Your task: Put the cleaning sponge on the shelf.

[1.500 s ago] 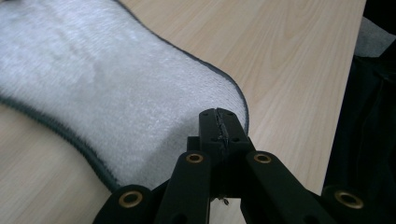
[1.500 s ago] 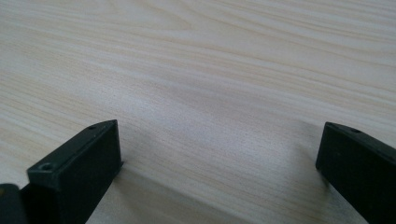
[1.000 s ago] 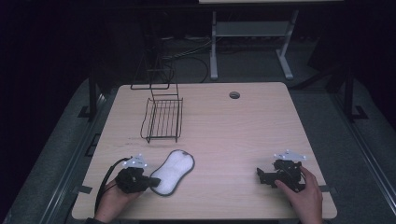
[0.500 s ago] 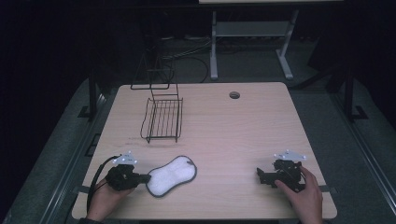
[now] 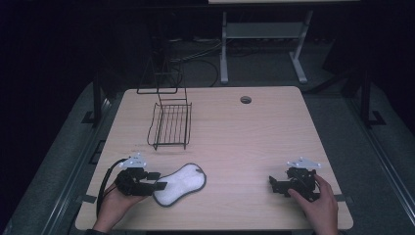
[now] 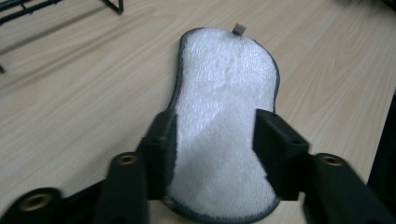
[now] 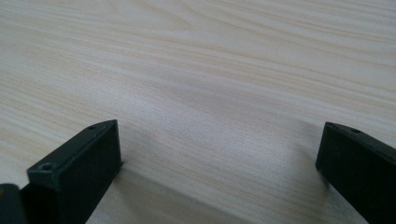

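Observation:
A white fluffy pad (image 5: 182, 182) with a dark grey edge lies flat on the wooden table (image 5: 235, 142) near its front left. My left gripper (image 5: 159, 181) lies on the table at the pad's left end, held by a hand. In the left gripper view the pad (image 6: 224, 88) stretches away from the left gripper (image 6: 215, 128). Its near end lies between the jaws, which have just been opening and stand apart without pressing on it. My right gripper (image 5: 272, 184) rests at the front right, and the right gripper (image 7: 219, 135) is wide open over bare wood.
A black wire rack (image 5: 170, 125) stands at the back left of the table, its bars also at the top left of the left gripper view (image 6: 28, 9). A round cable hole (image 5: 245, 100) is at the back middle. A metal stand (image 5: 264, 34) is on the floor behind.
The left gripper shifted a little to the left with the pad, which turned to lie more level across the table. Its jaws then opened. The right gripper kept still.

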A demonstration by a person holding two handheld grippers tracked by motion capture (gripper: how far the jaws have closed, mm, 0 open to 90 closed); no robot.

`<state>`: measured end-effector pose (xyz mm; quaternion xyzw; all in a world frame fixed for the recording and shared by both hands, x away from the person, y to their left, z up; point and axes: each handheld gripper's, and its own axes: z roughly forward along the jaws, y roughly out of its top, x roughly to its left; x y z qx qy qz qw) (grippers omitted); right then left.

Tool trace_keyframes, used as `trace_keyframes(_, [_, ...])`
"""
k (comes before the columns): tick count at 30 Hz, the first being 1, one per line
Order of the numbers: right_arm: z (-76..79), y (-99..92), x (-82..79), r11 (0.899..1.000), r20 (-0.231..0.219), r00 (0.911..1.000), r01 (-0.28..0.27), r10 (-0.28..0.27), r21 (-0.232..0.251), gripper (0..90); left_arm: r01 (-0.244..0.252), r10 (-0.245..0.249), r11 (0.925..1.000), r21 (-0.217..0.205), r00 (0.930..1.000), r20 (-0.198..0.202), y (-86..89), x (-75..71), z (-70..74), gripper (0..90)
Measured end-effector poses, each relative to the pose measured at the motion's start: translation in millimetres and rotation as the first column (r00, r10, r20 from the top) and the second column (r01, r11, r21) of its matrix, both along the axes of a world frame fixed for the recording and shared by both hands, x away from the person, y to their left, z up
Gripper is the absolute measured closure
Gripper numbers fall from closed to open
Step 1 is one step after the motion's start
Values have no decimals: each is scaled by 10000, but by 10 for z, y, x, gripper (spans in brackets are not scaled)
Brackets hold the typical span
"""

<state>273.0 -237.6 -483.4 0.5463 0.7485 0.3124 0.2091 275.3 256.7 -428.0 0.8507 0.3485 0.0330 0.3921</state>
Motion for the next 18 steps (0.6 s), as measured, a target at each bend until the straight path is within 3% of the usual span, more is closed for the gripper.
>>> trace_keyframes(6, [0, 0, 0, 10000, -1, 10000, 1, -1, 0, 0, 251, -253, 9997, 50, 9994, 250, -136, 41, -4, 231])
trace_keyframes(10, [0, 0, 0, 10000, 0, 10000, -1, 1, -1, 0, 498, -499, 9987, 67, 9984, 278, -234, 81, -17, 142])
trace_keyframes(18, [0, 0, 0, 10000, -1, 10000, 1, -1, 1, 0, 665, -696, 9940, 874, 9971, 324, -421, 139, -84, 139])
